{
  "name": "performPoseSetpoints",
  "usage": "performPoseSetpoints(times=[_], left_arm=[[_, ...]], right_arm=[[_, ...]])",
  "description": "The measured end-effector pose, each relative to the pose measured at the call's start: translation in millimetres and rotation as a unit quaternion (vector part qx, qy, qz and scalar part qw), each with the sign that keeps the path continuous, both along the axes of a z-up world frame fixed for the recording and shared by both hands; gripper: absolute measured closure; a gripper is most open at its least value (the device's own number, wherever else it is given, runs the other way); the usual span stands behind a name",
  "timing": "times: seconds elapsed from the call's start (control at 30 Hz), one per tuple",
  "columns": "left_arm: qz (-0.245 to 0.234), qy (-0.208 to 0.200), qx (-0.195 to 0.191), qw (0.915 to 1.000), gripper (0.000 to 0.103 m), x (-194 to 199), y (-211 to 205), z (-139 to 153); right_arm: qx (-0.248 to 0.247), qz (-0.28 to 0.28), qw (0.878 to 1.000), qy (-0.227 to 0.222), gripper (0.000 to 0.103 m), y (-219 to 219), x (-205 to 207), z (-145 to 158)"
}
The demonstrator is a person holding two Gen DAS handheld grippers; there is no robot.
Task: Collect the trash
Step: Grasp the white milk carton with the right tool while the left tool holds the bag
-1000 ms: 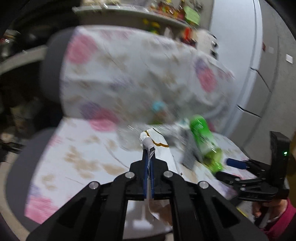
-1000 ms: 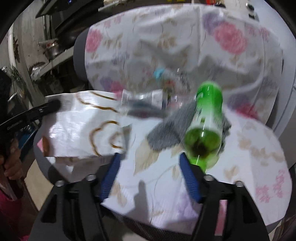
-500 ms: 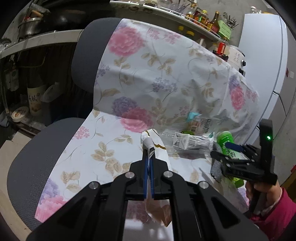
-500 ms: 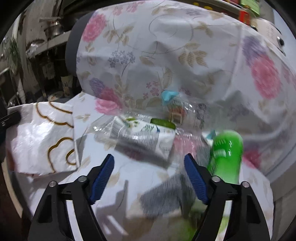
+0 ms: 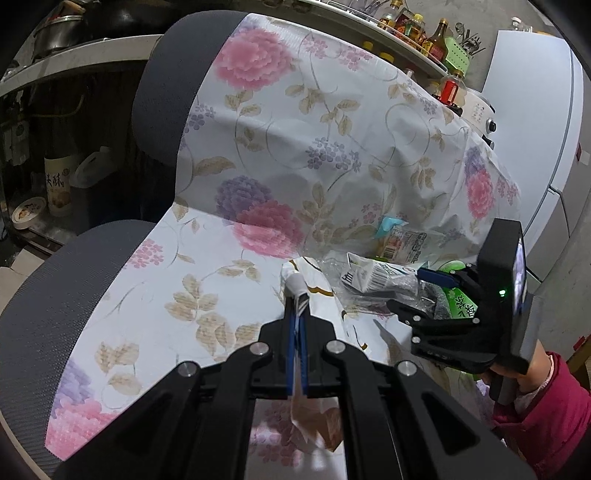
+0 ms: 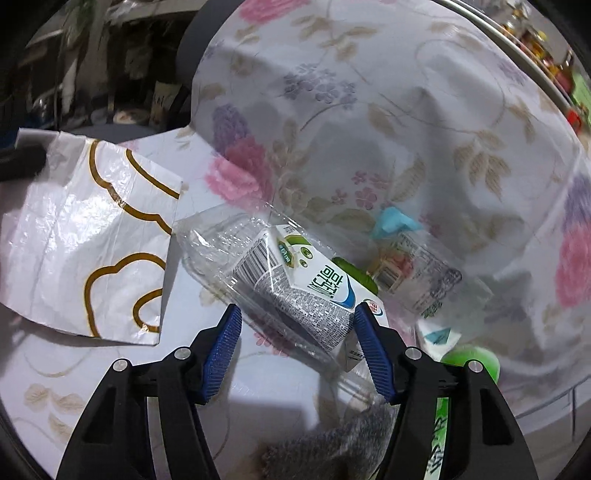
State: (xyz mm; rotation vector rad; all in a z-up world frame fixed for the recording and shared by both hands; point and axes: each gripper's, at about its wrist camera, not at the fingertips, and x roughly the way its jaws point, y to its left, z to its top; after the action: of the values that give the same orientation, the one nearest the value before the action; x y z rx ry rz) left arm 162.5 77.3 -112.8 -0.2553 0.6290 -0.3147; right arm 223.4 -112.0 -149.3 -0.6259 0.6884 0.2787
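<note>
My left gripper [image 5: 296, 314] is shut on the edge of a white plastic bag with gold outlines [image 5: 314, 284], which also shows in the right wrist view [image 6: 85, 240] hanging over the chair seat. My right gripper [image 6: 297, 332] is open, its blue pads on either side of a white milk carton [image 6: 303, 288] that lies in crumpled clear plastic [image 6: 218, 243]. The carton also shows in the left wrist view [image 5: 373, 275], with the right gripper [image 5: 417, 291] reaching at it. A green bottle [image 6: 469, 363] lies to the right, partly hidden.
All lies on an office chair under a floral cloth [image 5: 314, 147]. A clear snack wrapper with a blue corner [image 6: 410, 266] sits behind the carton. A grey cloth [image 6: 332, 446] lies under my right gripper. Shelves with bottles [image 5: 417, 26] and a white fridge [image 5: 535, 110] stand behind.
My right gripper has moved forward and left from the green bottle to straddle the milk carton. The left gripper keeps its hold on the bag and has steadied.
</note>
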Motion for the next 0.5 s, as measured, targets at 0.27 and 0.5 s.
performPoseSetpoints(times=[0.27,0.5], left_arm=[[0.001,-0.002,0.001,1.0000,0.103,-2,-3,4],[-0.004,0.000,0.000,1.0000,0.103,-2,-10,4]], right_arm=[[0.060,-0.067,0.996,-0.018,0.062,-25,25,21],[0.110,-0.097,0.989,0.025,0.041,-50,55,29]])
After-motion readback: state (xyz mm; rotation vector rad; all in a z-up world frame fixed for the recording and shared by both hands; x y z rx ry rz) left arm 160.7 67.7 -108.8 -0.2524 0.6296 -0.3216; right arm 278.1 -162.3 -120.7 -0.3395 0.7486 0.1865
